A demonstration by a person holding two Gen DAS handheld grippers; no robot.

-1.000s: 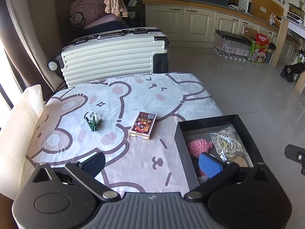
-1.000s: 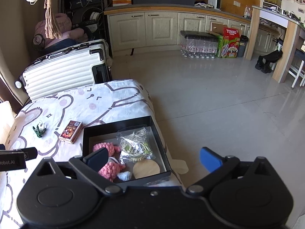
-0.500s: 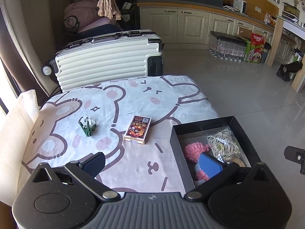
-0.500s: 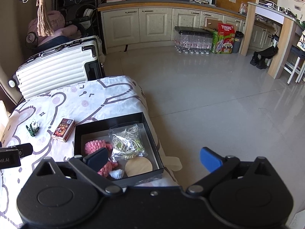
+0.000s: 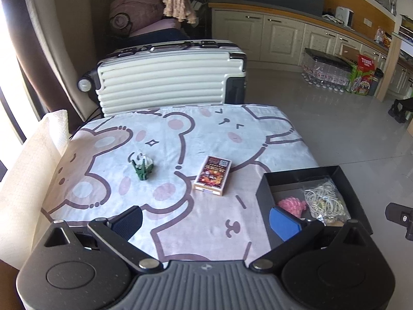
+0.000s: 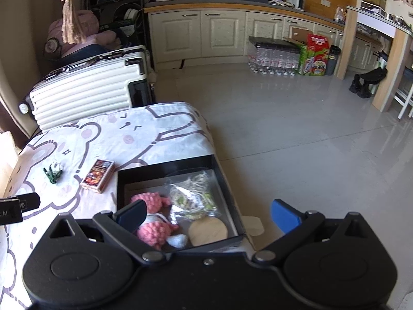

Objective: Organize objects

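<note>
Both grippers, left gripper (image 5: 205,218) and right gripper (image 6: 207,214), hang spread and empty near the black box (image 5: 263,190). The card deck (image 5: 213,175) and green clip (image 5: 142,168) lie left of it; a careless reach could snag the cloth (image 5: 180,134).

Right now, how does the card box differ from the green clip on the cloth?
The card box is a flat red-brown rectangle lying on its face; the green clip is smaller, spiky and irregular. The card box lies nearer the black tray. Both rest on the cloth, outside that tray.
</note>
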